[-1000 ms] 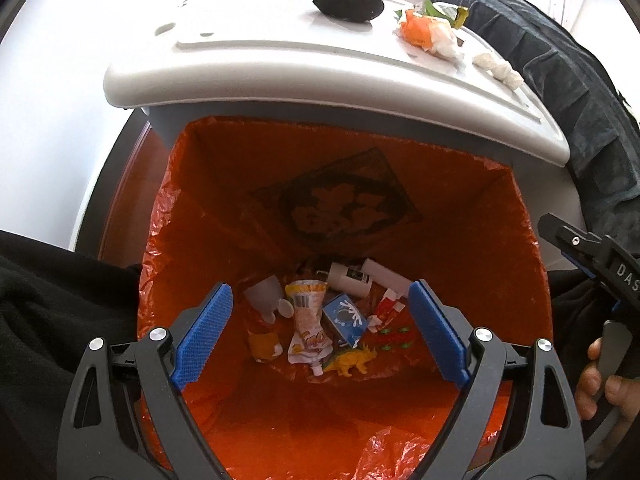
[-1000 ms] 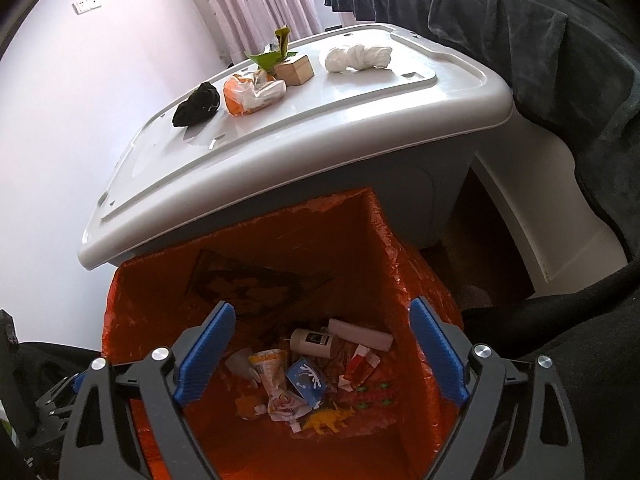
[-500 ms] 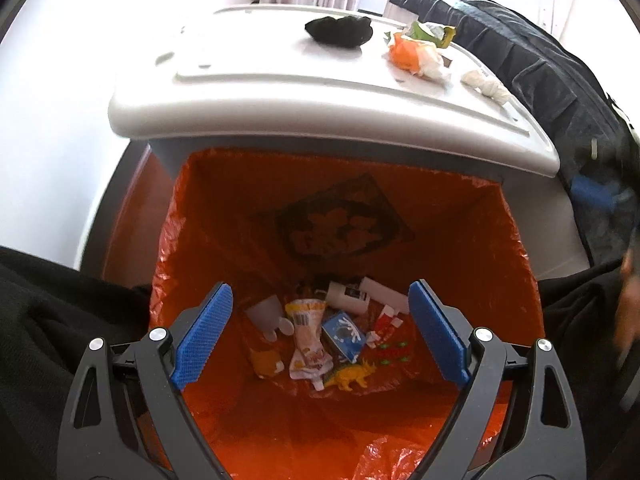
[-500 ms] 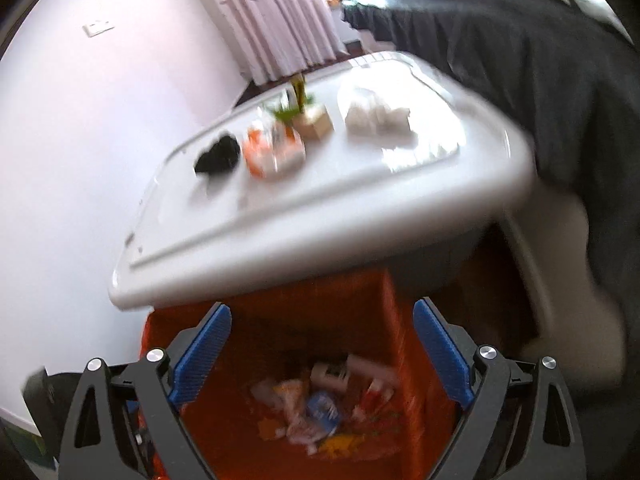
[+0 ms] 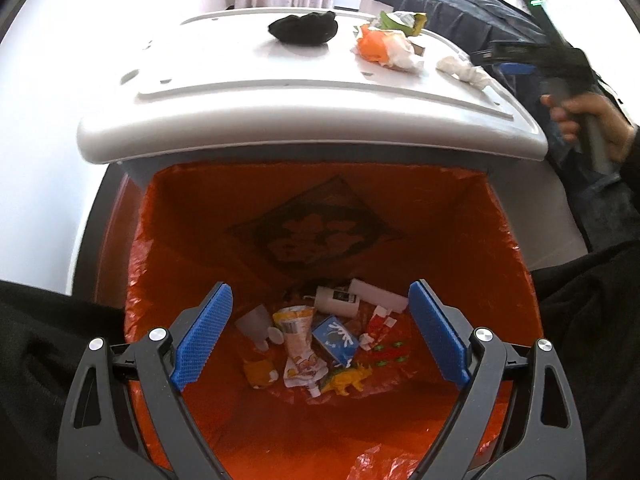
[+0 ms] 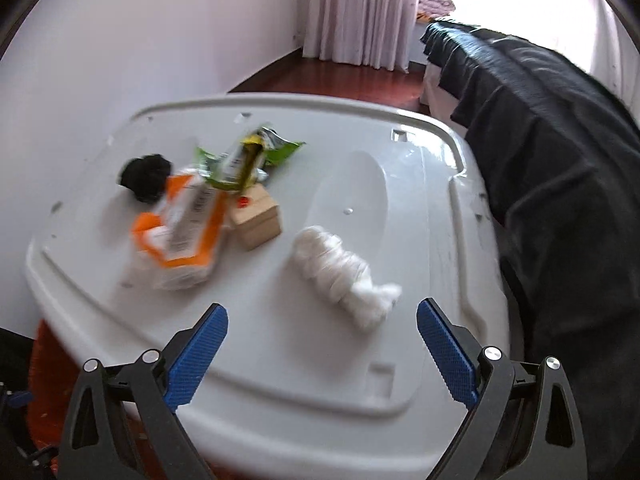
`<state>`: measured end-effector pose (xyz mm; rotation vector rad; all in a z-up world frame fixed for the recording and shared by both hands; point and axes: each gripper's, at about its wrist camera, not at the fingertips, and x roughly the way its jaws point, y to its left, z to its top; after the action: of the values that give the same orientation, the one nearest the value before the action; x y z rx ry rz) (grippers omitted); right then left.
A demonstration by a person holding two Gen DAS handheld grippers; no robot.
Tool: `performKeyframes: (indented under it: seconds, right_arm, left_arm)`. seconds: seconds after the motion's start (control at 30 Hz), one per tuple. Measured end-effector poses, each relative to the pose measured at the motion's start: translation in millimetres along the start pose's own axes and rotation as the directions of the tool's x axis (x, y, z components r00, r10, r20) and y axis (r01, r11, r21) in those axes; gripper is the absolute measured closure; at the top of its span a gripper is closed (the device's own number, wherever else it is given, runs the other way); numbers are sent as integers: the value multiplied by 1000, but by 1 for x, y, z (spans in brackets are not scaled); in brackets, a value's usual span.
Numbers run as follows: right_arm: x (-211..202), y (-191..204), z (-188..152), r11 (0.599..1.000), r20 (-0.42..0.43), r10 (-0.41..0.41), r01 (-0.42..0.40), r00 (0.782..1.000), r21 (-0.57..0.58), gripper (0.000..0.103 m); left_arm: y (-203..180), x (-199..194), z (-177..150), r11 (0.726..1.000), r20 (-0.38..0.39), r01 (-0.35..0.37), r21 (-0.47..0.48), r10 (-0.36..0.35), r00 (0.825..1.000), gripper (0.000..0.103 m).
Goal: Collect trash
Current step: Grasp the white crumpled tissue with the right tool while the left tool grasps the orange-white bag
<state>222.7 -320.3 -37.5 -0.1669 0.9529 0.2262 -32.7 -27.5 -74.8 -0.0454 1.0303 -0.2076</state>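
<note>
My left gripper [image 5: 320,336] hangs open over the orange-lined bin [image 5: 504,240]. Nothing is between its fingers. Packets, a small bottle and a yellow toy lie at the bin's bottom [image 5: 320,344]. My right gripper [image 6: 322,344] is open and empty above the white lid [image 6: 400,200]. A crumpled white tissue [image 6: 340,268] lies just ahead of it. Further left on the lid are an orange-and-white wrapper [image 6: 180,232], a small cardboard box [image 6: 258,216], a green packet [image 6: 248,160] and a black wad [image 6: 146,176]. In the left wrist view a hand [image 5: 580,116] holds the right gripper beside the lid [image 5: 240,92].
A bed under a dark blanket [image 6: 560,160] runs along the lid's right side. A curtain [image 6: 360,12] and wooden floor [image 6: 340,76] lie beyond, and a white wall is on the left. The person's dark clothing [image 5: 40,340] flanks the bin.
My right gripper has swung from over the bin's opening up and across to above the lid, rolling as it went. The left gripper stays over the bin.
</note>
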Motion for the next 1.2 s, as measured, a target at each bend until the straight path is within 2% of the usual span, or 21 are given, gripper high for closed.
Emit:
performKeyframes:
  seconds: [0.1, 0.13, 0.2, 0.3, 0.33, 0.37, 0.4, 0.5, 0.6, 0.73, 0.8, 0.9, 0.97, 1.03, 1.1, 1.2]
  right_arm:
    - [27, -7, 10, 1000, -18, 31, -31, 999, -3, 11]
    - [33, -8, 12, 999, -24, 41, -42, 999, -8, 18]
    - [48, -10, 15, 998, -57, 63, -64, 996, -6, 38]
    - [52, -4, 11, 998, -51, 47, -49, 998, -39, 47]
    - [50, 0, 9, 997, -48, 30, -33, 998, -70, 60]
    - [50, 1, 9, 996, -51, 50, -53, 997, -70, 72]
    - [48, 2, 8, 997, -55, 62, -65, 997, -39, 72]
    - [42, 14, 2, 999, -52, 21, -23, 998, -42, 73]
    - [36, 28, -3, 992, -63, 123, -122, 990, 10, 73]
    - [39, 54, 0, 984, -74, 172, -169, 982, 48, 73]
    - [36, 72, 1, 973, -77, 229, -229, 970, 8, 73]
    - [28, 98, 1, 937, -89, 333, -340, 939, -80, 73]
    - [21, 104, -1, 923, -93, 368, -376, 925, -85, 73]
    - [14, 95, -4, 935, -84, 348, -353, 934, -47, 73]
    - [10, 77, -9, 964, -77, 266, -267, 961, 0, 73]
    - [-4, 44, -20, 975, -69, 184, -173, 980, 141, 73]
  left_arm:
    - [-4, 0, 4, 1000, 18, 23, 9, -23, 1000, 15]
    - [-6, 0, 5, 999, 23, 29, 17, -29, 999, 15]
    - [-9, 2, 5, 999, 22, 34, 27, -35, 999, 15]
    - [-10, 5, 5, 999, 12, 28, 36, -29, 1000, 15]
    - [-10, 6, 4, 999, 8, 33, 32, -33, 999, 15]
    - [-9, 6, 4, 999, 4, 35, 28, -36, 999, 15]
    - [-8, 7, 4, 999, 1, 38, 23, -38, 999, 15]
    - [-7, 6, 2, 999, 0, 50, 10, -50, 999, 15]
    - [-7, 2, -2, 999, 11, 52, 13, -52, 999, 15]
    - [-10, -2, -4, 998, 24, 53, 34, -54, 998, 15]
    - [-12, -7, -5, 998, 43, 40, 55, -43, 998, 15]
    - [-14, -11, -6, 997, 60, 30, 72, -35, 998, 15]
    - [-14, -11, -6, 997, 57, 36, 68, -40, 998, 15]
    - [-13, -10, -6, 997, 57, 44, 61, -47, 997, 15]
    - [-13, -10, -4, 997, 55, 48, 59, -51, 997, 15]
    - [-14, -13, 2, 996, 51, 65, 56, -68, 996, 15]
